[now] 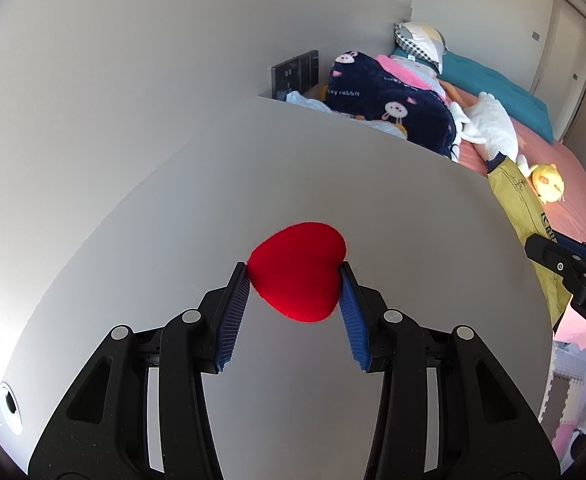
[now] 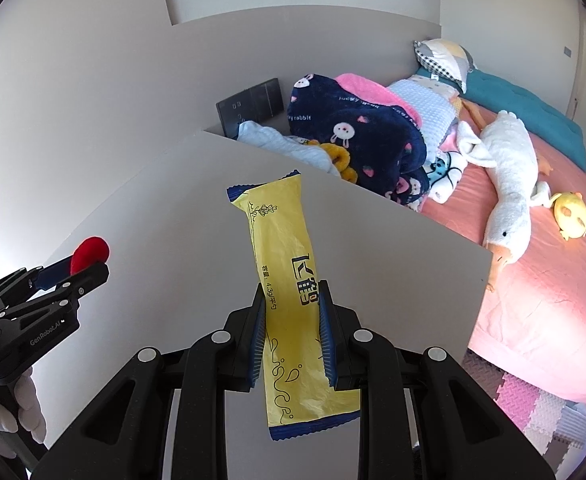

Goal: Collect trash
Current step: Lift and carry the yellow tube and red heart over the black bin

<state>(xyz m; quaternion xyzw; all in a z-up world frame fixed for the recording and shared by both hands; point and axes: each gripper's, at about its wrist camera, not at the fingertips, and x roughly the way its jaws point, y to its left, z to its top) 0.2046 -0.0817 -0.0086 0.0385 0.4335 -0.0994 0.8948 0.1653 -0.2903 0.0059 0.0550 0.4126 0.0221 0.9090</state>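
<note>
My left gripper (image 1: 294, 270) is shut on a red heart-shaped plush (image 1: 299, 270), its blue pads pressing both sides, above the grey table (image 1: 173, 240). My right gripper (image 2: 291, 286) is shut on a long yellow wrapper (image 2: 289, 264) with blue ends and black print, held lengthwise between the pads above the table (image 2: 153, 232). The wrapper also shows at the right edge of the left wrist view (image 1: 521, 216), with the right gripper's body behind it. The left gripper and red heart (image 2: 89, 254) show at the left of the right wrist view.
A bed (image 2: 541, 280) with pink sheet lies right of the table, holding a navy rabbit blanket (image 2: 357, 136), a white goose plush (image 2: 509, 176), a yellow toy (image 2: 571, 216) and pillows. A dark socket panel (image 2: 251, 106) sits on the wall. Foam mats (image 2: 533, 400) cover the floor.
</note>
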